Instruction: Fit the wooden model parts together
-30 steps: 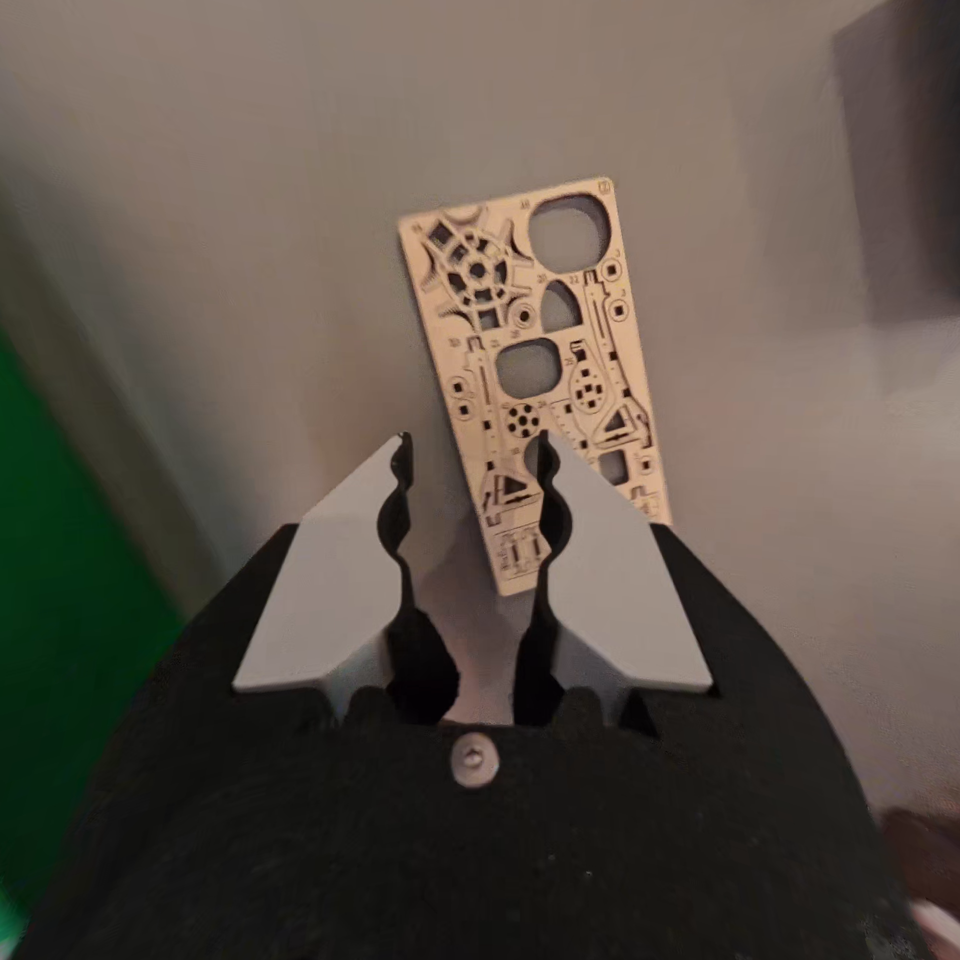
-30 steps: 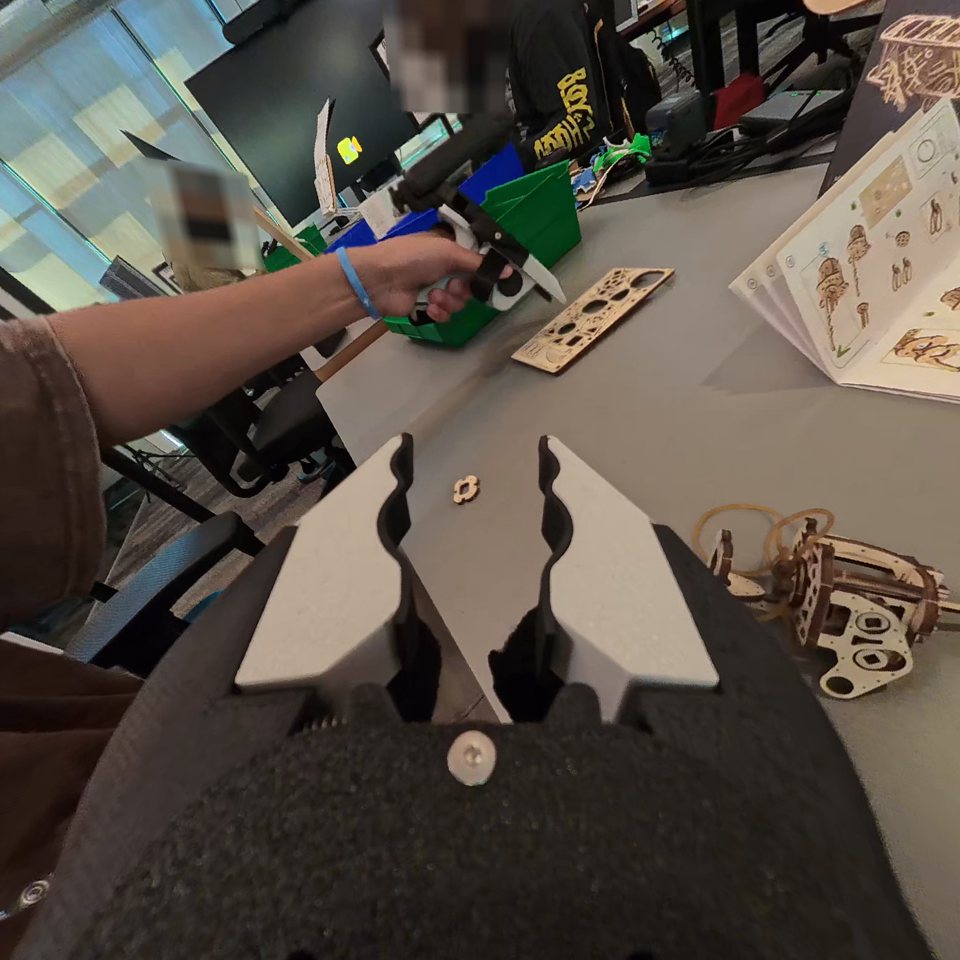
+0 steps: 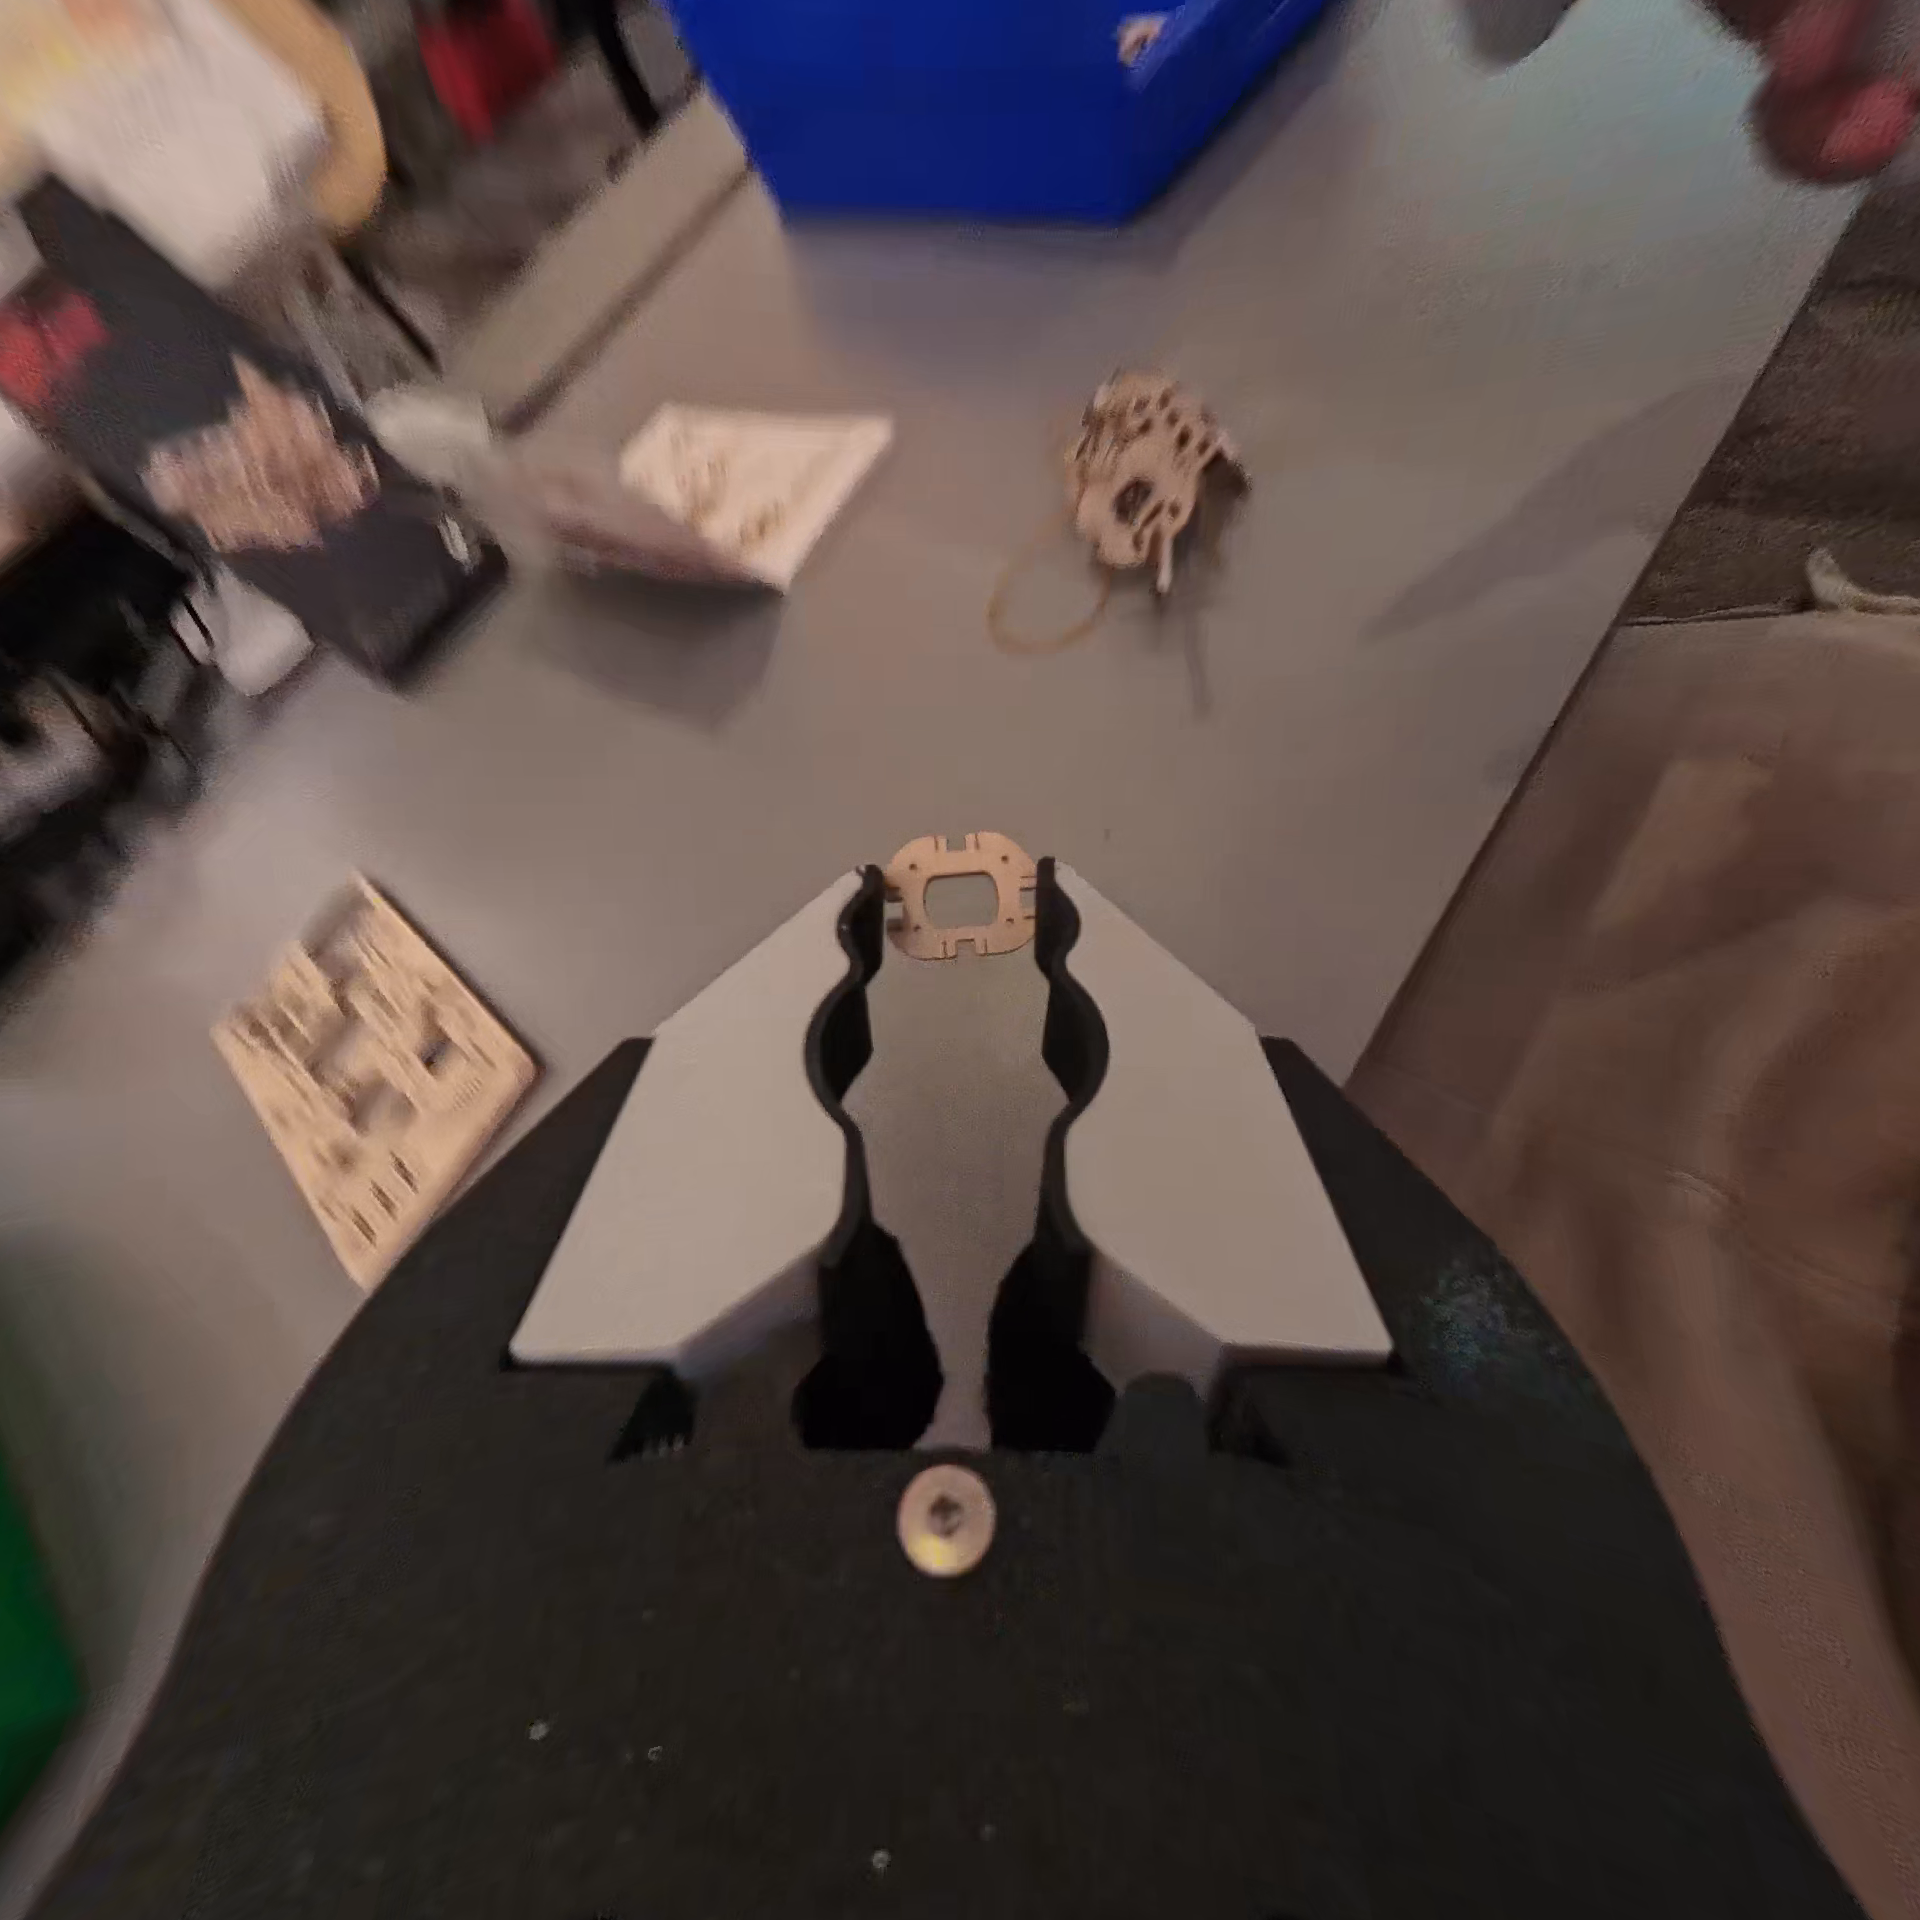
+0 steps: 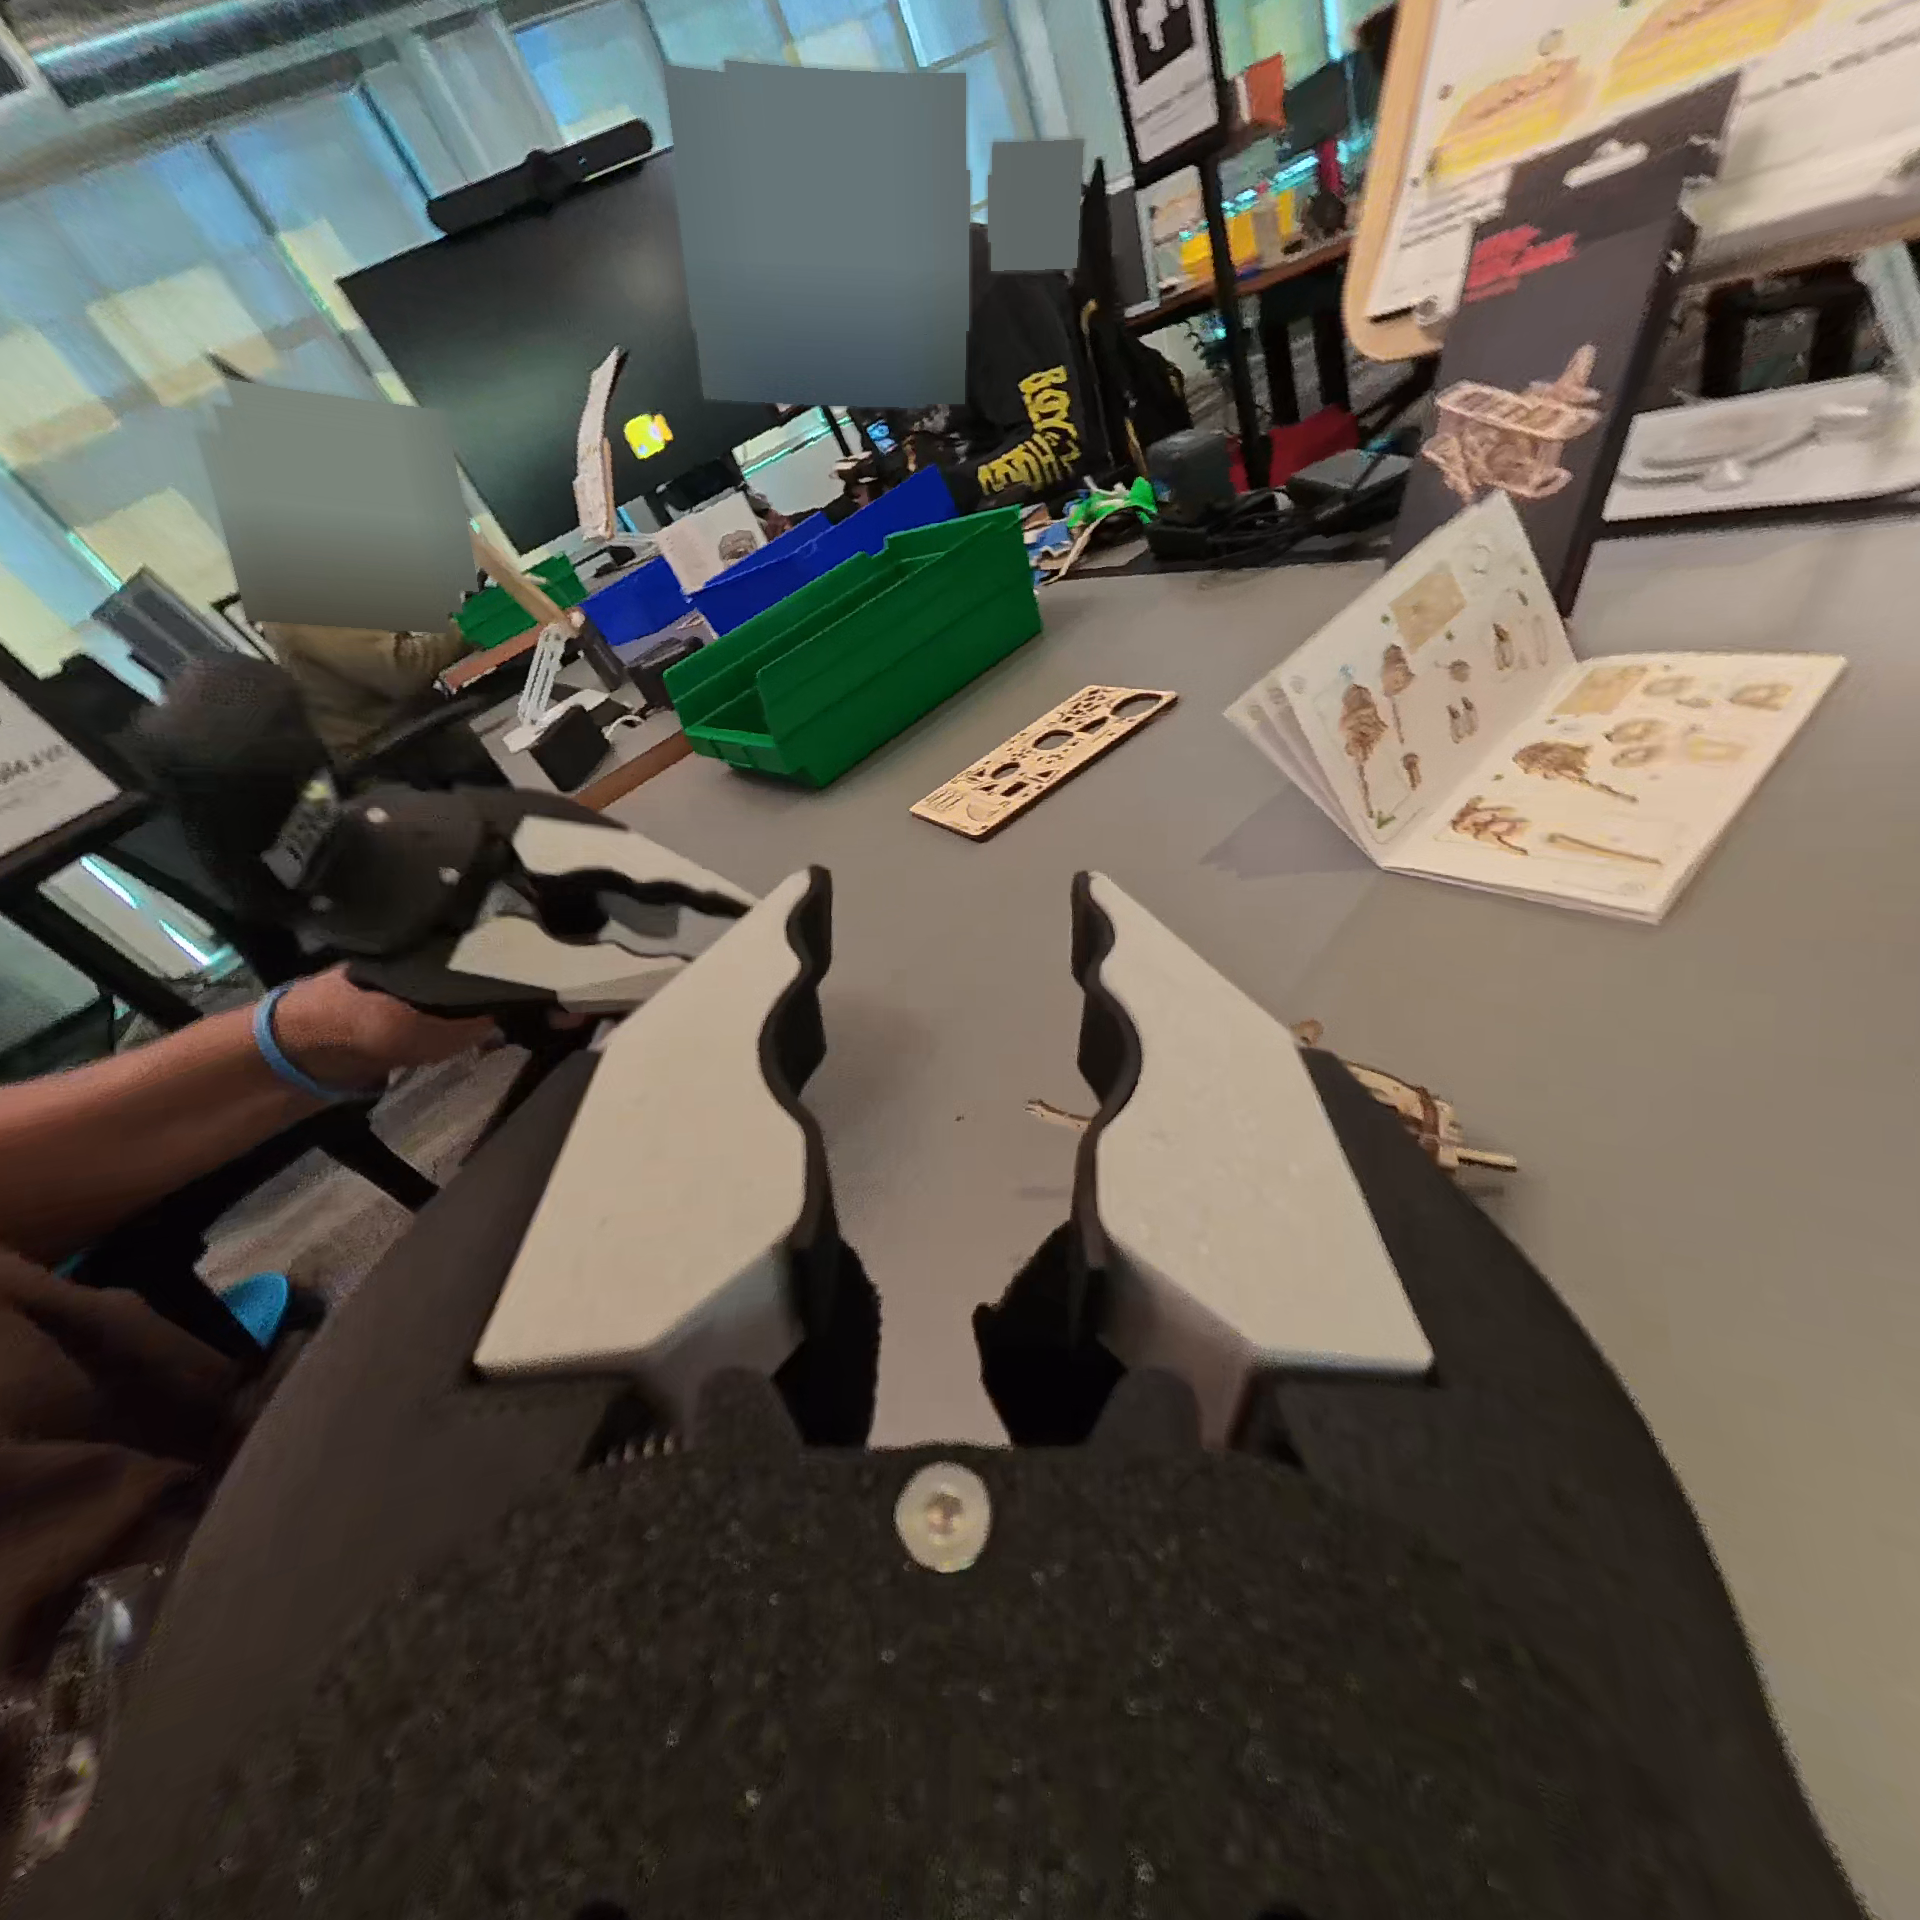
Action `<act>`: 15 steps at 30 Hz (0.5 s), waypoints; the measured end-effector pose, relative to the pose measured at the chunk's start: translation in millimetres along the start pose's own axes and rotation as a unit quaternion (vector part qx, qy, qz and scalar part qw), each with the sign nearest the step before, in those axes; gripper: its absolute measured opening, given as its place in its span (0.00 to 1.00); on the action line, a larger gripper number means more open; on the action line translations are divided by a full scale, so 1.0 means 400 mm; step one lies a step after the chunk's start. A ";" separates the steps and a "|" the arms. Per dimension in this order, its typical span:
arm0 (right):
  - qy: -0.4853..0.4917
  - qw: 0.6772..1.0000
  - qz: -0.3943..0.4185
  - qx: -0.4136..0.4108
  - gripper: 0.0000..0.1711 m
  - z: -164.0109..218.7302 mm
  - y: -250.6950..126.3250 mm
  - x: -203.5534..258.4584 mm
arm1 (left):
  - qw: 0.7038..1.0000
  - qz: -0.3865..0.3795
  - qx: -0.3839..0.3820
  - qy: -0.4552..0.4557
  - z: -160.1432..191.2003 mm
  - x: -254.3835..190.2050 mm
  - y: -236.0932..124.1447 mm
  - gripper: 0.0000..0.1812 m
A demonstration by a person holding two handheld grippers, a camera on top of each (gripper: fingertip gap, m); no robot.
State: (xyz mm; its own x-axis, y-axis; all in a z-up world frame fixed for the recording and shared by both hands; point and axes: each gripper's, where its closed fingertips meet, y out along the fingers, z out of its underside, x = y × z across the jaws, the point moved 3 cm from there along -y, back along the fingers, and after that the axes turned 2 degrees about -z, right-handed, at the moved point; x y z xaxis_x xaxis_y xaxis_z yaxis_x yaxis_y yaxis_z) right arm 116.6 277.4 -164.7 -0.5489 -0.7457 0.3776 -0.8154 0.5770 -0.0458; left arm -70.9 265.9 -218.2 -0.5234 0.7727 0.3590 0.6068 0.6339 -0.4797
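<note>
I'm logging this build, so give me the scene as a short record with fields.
left gripper: holds ring piece between its tips, above table
right gripper: open, empty
model: partly built, on table
sheet: flat, near green bin
booklet: open, on table

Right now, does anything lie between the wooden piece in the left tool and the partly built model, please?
Only a rubber band lying flat just before the partly built model; otherwise bare table.
</note>
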 end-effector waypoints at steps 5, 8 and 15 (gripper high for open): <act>-0.057 0.998 -0.019 0.022 0.27 0.030 0.027 0.018 | 0.997 0.016 -0.065 0.040 -0.108 -0.009 0.015 0.15; -0.082 0.996 -0.016 0.040 0.29 0.056 0.028 0.009 | 0.995 0.041 -0.093 0.008 -0.137 0.016 0.044 0.15; -0.095 0.991 0.047 0.079 0.30 0.084 0.029 -0.090 | 0.966 0.129 -0.145 -0.170 -0.160 0.125 0.162 0.15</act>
State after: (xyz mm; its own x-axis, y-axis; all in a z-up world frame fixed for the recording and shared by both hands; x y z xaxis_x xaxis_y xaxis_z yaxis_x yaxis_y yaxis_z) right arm 120.6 299.8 -210.0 -0.6366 -0.7490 0.1835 -0.7691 0.5991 -0.2226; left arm -19.5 347.6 -179.9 -0.4693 0.8816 -0.0504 0.8592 0.4426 -0.2566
